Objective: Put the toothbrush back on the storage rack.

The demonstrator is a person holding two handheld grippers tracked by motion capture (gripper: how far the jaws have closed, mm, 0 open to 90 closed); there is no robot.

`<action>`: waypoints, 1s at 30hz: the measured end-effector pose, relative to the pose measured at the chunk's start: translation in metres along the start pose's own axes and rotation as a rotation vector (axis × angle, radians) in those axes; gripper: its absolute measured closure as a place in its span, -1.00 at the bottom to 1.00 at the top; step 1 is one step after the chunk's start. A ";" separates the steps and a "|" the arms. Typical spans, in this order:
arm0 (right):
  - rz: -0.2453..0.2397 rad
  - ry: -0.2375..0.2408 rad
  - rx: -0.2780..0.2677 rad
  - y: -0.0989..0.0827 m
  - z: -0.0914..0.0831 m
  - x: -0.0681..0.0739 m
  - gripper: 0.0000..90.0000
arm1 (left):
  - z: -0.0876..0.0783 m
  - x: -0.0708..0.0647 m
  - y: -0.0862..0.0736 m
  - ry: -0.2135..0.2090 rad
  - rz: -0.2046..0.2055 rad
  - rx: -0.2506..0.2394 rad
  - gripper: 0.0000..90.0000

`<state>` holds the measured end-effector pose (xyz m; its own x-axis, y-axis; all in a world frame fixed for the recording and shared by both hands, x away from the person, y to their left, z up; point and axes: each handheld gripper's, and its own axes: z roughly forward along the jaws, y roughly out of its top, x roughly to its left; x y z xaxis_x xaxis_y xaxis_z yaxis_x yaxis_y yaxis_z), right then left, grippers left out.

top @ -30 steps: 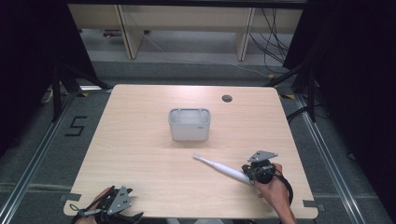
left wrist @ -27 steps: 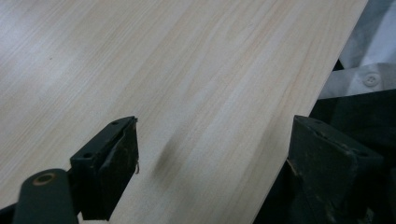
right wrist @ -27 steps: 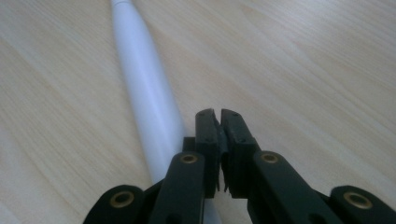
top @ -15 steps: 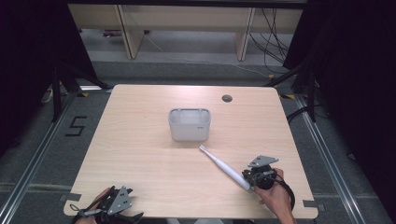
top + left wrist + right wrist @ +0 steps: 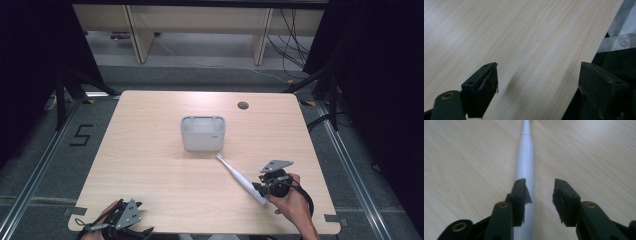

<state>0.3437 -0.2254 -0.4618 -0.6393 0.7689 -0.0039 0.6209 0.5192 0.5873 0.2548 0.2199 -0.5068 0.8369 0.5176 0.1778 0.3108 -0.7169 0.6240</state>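
White plastic, slim and tapered, the electric toothbrush (image 5: pixel 240 179) lies flat on the wooden table (image 5: pixel 150 165), and that is the thing I am working on with my right gripper (image 5: pixel 267 186). From the high view it sits at about five o'clock from the grey bin (image 5: pixel 202 133), its brush head pointing toward eleven o'clock and ending just short of the bin's front wall, its thick handle end under my right gripper near the table's near edge. In the right gripper view the toothbrush (image 5: pixel 525 170) runs straight away toward twelve o'clock; my jaws stand apart, the left one resting against or over the handle and the right one clear of it with bare wood showing between, so I judge nothing is clamped. My left gripper (image 5: pixel 125 220) waits at seven o'clock on the table's near edge, well apart from everything, and in the left gripper view its jaws are spread wide over bare wood. As I read it, the brush is aimed at the bin but not in it. What is left, I think: close on the handle, lift, carry it over the rim and let it drop inside.
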 end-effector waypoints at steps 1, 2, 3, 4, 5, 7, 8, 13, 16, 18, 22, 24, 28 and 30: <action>-0.021 0.021 0.005 0.008 0.000 0.000 0.31 | 0.001 0.000 -0.001 0.003 -0.002 0.005 -0.65; -0.041 0.018 0.008 0.010 0.001 0.000 0.28 | 0.001 0.001 -0.001 -0.002 -0.005 0.006 -0.65; -0.043 0.024 0.026 0.014 0.002 0.000 0.26 | 0.001 0.001 -0.001 -0.001 -0.006 0.003 -0.65; -0.054 0.030 0.032 0.017 0.004 0.000 0.25 | 0.000 0.001 -0.001 0.003 -0.001 0.007 -0.65; -0.067 0.036 0.033 0.020 0.006 0.000 0.22 | 0.000 0.000 0.000 0.004 -0.002 -0.008 -0.65; -0.079 0.048 0.071 0.026 0.012 0.002 0.19 | 0.000 0.000 -0.001 0.000 -0.011 0.003 -0.65; -0.073 0.049 0.090 0.028 0.015 0.003 0.16 | 0.000 0.000 -0.001 0.000 -0.011 0.003 -0.65; -0.091 0.058 0.144 0.033 0.025 0.004 0.15 | 0.000 0.000 -0.001 -0.002 -0.007 0.001 -0.65; -0.089 0.056 0.171 0.036 0.030 0.004 0.15 | 0.000 0.001 0.000 0.008 0.003 -0.008 -0.65; -0.087 0.055 0.190 0.038 0.032 0.002 0.13 | 0.000 0.000 0.000 0.003 0.004 -0.005 -0.65; -0.107 0.070 0.222 0.043 0.039 0.001 0.11 | -0.001 0.001 0.000 0.006 0.008 -0.004 -0.65; -0.109 0.072 0.256 0.046 0.042 0.002 0.11 | 0.000 0.000 -0.001 0.000 -0.006 0.002 -0.65; -0.129 0.078 0.285 0.052 0.047 0.002 0.12 | -0.001 0.001 0.000 0.005 0.006 -0.006 -0.65; -0.148 0.085 0.305 0.055 0.049 0.003 0.14 | -0.001 0.001 -0.001 0.004 0.005 -0.003 -0.65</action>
<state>0.3986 -0.1765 -0.4692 -0.7603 0.6496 0.0041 0.6171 0.7203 0.3168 0.2549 0.2209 -0.5066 0.8366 0.5159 0.1841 0.3052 -0.7180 0.6255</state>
